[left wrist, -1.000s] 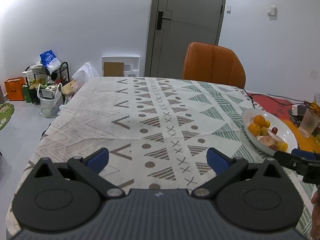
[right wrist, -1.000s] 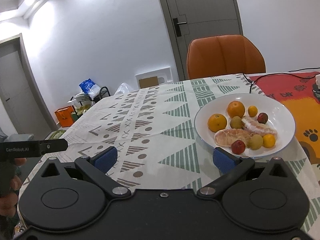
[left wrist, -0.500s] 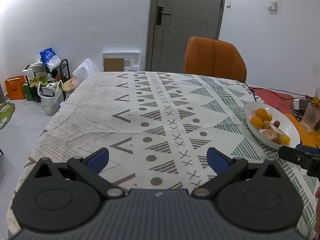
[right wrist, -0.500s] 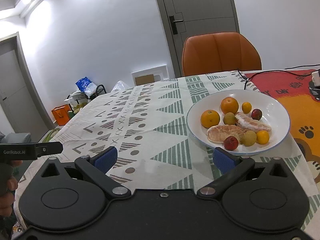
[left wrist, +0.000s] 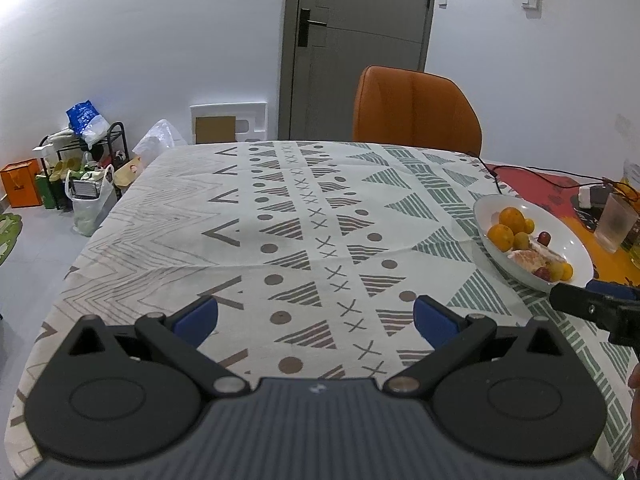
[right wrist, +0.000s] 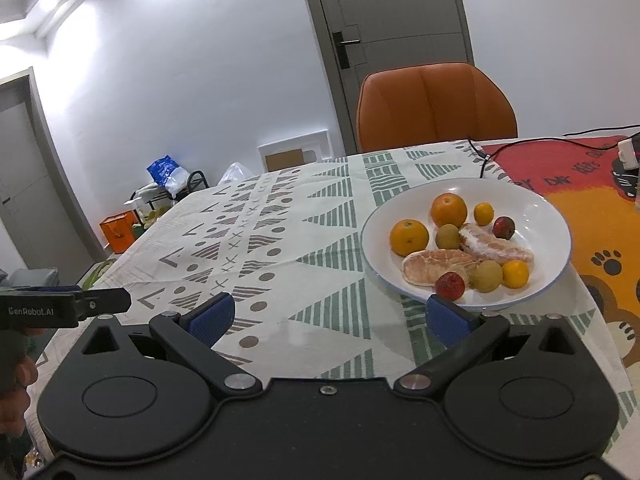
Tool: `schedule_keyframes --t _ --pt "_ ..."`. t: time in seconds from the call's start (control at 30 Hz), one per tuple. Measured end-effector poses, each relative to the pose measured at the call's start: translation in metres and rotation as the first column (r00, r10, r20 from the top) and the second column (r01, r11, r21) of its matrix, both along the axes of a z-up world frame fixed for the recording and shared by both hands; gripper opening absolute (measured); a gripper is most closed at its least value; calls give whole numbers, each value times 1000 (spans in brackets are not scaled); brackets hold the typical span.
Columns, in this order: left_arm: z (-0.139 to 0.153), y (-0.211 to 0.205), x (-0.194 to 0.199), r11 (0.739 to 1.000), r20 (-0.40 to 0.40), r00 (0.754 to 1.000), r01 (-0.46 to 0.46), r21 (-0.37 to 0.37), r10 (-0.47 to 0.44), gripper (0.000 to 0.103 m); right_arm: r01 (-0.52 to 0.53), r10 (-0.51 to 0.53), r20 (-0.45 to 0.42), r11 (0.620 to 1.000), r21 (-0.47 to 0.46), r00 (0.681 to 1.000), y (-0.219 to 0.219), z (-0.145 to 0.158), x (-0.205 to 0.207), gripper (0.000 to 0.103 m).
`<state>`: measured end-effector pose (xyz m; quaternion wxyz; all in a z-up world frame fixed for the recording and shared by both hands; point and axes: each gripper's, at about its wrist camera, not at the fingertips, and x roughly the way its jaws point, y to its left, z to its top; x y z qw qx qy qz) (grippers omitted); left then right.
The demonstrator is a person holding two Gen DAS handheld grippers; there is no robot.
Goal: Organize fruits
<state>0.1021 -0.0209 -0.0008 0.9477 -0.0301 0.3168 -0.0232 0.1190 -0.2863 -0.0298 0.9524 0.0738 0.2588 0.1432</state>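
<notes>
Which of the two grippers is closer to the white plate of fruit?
Right. The right gripper hangs open at the plate's near rim; the left gripper, open, hovers over bare tablecloth off to its left.

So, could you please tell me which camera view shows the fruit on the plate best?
The right wrist view: the plate sits near and central, each fruit separate, like the front red fruit. The left wrist view shows the plate small at the right edge, its fruit overlapping.
</notes>
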Motion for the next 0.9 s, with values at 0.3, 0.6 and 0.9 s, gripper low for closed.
schedule_keyframes --t 0.3,0.6,0.9 --pt "-2 -4 3 1000 -7 1000 6 -3 -6 103 5 -5 1 1000 -5 1000 -4 1 0 103" --pt "-3 -1 3 1000 -10 1000 0 -3 0 103 3 -3 3 1000 -8 1000 -3 1 0 103" --pt "-2 -1 3 1000 -14 1000 0 -7 0 103 3 -3 1 1000 -6 1000 -3 0 1 103"
